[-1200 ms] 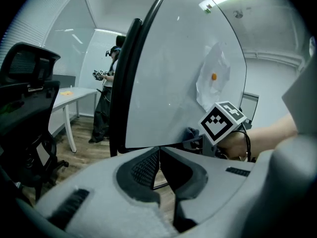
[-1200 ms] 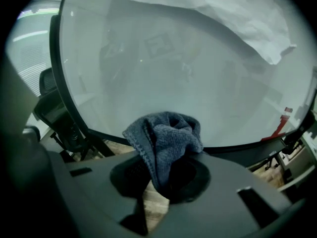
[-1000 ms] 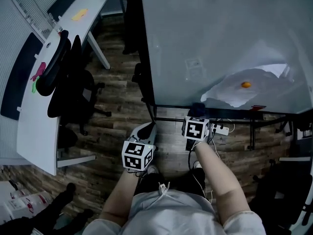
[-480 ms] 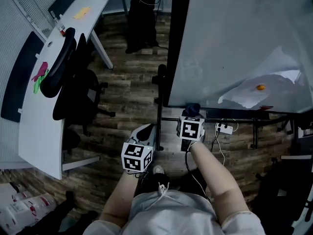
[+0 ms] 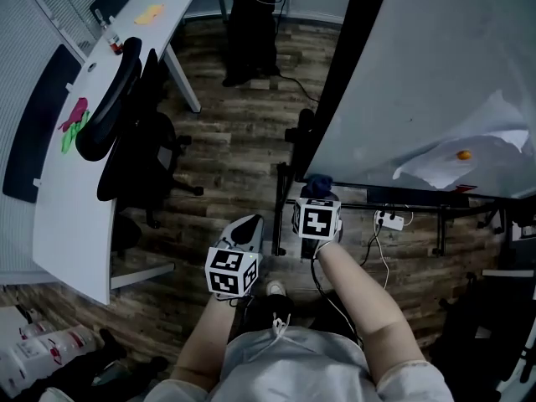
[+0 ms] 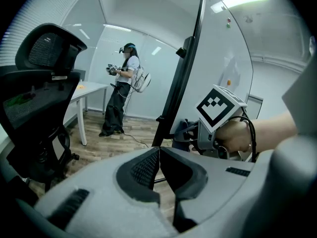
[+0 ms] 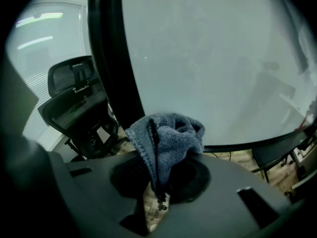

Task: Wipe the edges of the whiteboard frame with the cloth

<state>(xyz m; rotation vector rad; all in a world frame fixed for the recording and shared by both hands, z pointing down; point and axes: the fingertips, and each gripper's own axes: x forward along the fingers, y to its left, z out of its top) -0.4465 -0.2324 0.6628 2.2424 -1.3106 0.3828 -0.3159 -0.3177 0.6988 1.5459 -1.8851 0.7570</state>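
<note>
The whiteboard's black frame [image 5: 339, 82] runs as a slanted bar from the top centre of the head view down to a corner at mid-frame. There its bottom rail [image 5: 402, 193] turns off to the right. In the right gripper view, the same upright edge [image 7: 106, 58] rises at upper left and the rail crosses the lower right.

Left of the upright lies open dark wood-plank floor [image 5: 226, 115]. Further left stand a black mesh office chair [image 5: 126, 132] and a curved white desk [image 5: 75, 199]. A white power strip [image 5: 389, 221] lies on the floor under the rail. A person [image 6: 121, 95] stands at the far end of the room, left of centre in the left gripper view.

The pale grey whiteboard surface [image 5: 435, 65] fills the upper right of the head view and carries light reflections.

The right gripper [image 7: 159, 185] is clenched on a blue-grey knitted cloth [image 7: 171, 138]. The cloth bunches up above the jaws in soft folds, with a stitched hem running down into the pinch. In the head view the cloth [image 5: 316, 186] sits at the frame's lower-left corner; whether it touches the frame cannot be told.

The left gripper [image 6: 159, 157] hangs at lower centre, away from the board, its jaws pressed together.
</note>
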